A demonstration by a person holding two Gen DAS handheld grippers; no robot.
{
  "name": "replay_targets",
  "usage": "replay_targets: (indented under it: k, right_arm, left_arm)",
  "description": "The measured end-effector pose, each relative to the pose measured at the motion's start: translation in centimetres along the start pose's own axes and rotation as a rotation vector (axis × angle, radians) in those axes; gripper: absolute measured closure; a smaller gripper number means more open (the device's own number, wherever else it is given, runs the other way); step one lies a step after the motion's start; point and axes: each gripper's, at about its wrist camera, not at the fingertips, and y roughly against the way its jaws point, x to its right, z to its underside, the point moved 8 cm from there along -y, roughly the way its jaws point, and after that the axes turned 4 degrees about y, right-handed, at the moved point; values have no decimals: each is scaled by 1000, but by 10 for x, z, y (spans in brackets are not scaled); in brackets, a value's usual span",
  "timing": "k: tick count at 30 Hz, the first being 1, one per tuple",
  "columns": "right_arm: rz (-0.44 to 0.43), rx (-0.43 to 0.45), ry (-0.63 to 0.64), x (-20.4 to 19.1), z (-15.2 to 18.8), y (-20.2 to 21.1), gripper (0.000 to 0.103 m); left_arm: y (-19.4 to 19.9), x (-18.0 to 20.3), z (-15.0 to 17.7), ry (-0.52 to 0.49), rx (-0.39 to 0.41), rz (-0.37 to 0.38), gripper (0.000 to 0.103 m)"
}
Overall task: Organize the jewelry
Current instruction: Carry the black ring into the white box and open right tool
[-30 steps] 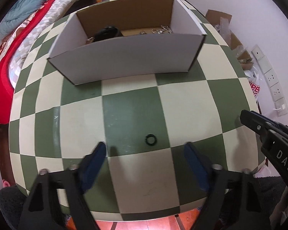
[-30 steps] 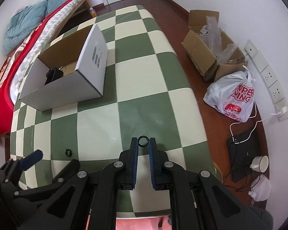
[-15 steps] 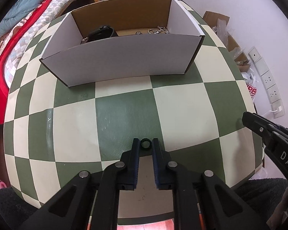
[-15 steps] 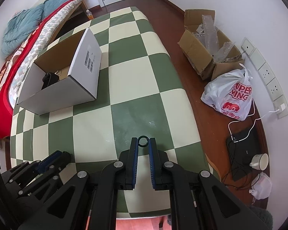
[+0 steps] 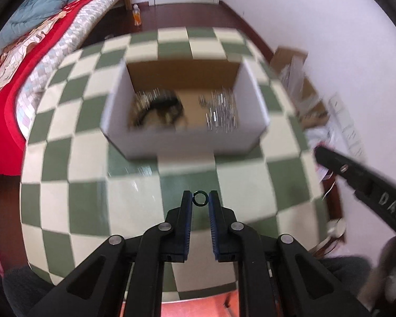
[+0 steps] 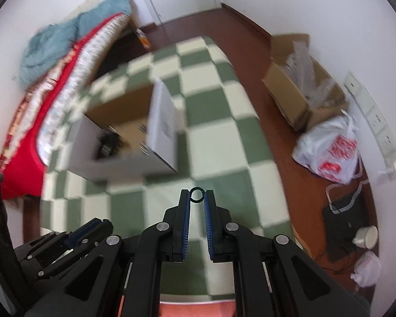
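Both of my hand-held grippers are clamped on rings right now. The left hand-held gripper [image 5: 200, 198] pinches a small dark ring [image 5: 199, 198] between its blue pads, up off the checkered bench [image 5: 240, 177]. The right hand-held gripper [image 6: 197, 195] has its own ring [image 6: 197, 195] pinched at the fingertips the same way. The open white box [image 5: 187, 142] sits mid-bench ahead of the left one, closer to the far edge, with blurry dark stuff and silvery bits inside. Everything's motion-smeared, so I can't tell what those pieces are.
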Motion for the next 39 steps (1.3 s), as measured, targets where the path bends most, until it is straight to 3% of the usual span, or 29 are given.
replay_targets:
  k: [6,10,16,20,22,24,26,28,30,32,34,37,39]
  right_arm:
    - [-155,0,-37,-40,-60,-12,92]
    - [-223,-89,-62,-61,-91,-56,92]
    - [-200,-201,-44,-74,-105,-111,92]
    - [-197,-216,-54,-76,-109,-122,91]
    - [-198,-213,-50,-78,-110,-121,90]
    - [-182,-201,-52,-75,-112,-117,75]
    - [-184,-193,-58,-74,-114,-113,60]
    - [-147,-177,-44,-70,-114,-105,59]
    - [-109,-174,-38,-65,-113,-99,50]
    - [-17,-161,9,-59,-110,-90,26]
    - [67,-158,54,-54,-105,-84,11]
    - [150,-174,107,-51,-91,-79,2]
    - [177,-182,137,-52,-80,-76,0]
  left_arm:
    - [10,-26,-79,59,22,48,93]
    - [-16,-44,-116,117,-42,79,93]
    - [-53,-59,-138,175,-147,133,93]
    - [-58,-60,-143,219,-166,169,91]
    - [-57,-62,-146,218,-161,159,79]
    - [-56,-65,-152,219,-151,146,29]
    - [-51,-68,-155,231,-126,153,24]
    - [-44,-72,-157,224,-103,126,24]
    - [-36,-76,-157,203,-78,87,12]
    - [-27,-83,-156,182,-39,22,3]
    - [-15,-94,-152,155,22,-79,3]
    - [1,-109,-142,132,100,-202,1]
    - [10,-116,-130,123,136,-245,1]
